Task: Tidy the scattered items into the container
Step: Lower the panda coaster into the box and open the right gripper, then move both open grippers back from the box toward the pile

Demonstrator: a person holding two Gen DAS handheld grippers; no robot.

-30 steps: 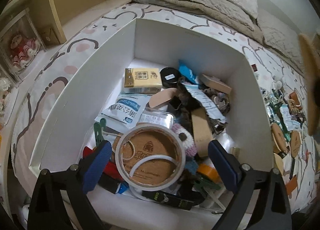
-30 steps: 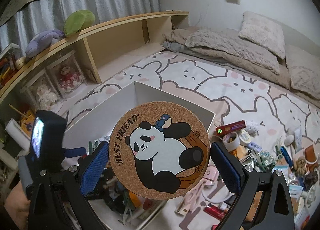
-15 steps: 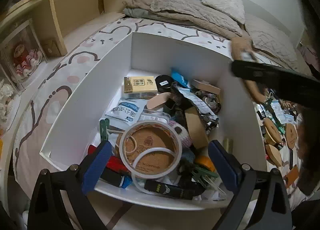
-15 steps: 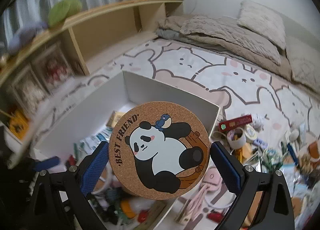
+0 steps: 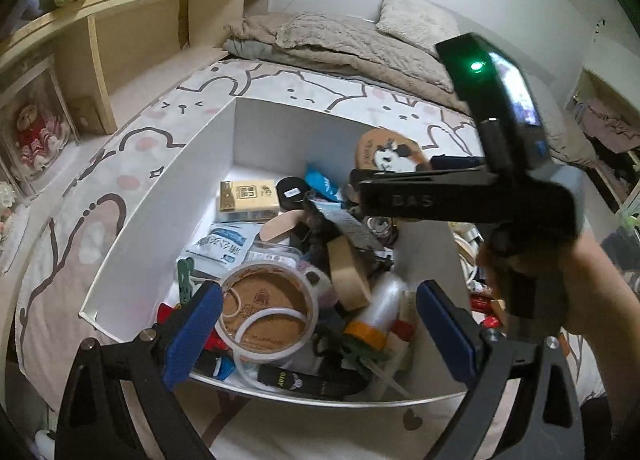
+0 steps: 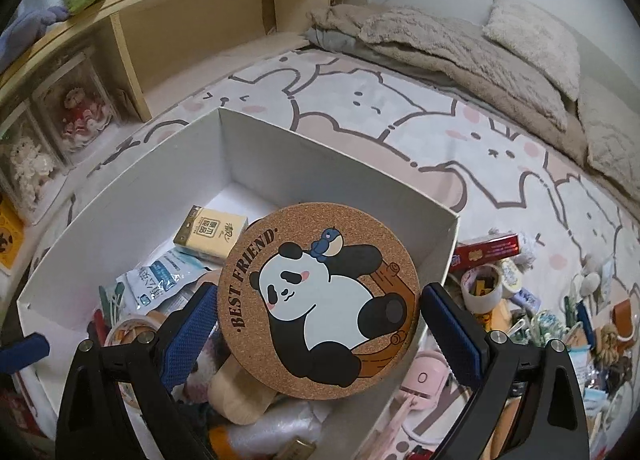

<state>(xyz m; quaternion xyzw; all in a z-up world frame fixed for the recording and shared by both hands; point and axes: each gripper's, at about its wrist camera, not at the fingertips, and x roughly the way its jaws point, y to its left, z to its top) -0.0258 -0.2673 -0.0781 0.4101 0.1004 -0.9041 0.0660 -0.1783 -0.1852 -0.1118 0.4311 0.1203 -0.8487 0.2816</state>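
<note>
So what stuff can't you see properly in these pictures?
- Left wrist view: most of the panda coaster, hidden behind the right tool, which is itself blurred.
- Right wrist view: box contents under the coaster.
- Right wrist view: scattered items at the right edge, too small to name.

Wooden shelf [image 6: 192,16], bear-print bedding [image 6: 400,108], beige pillow [image 6: 532,40].

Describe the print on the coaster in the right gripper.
Panda with a blue bird, "BEST FRIEND" lettering, on brown cork coaster; clearest in right wrist view.
</note>
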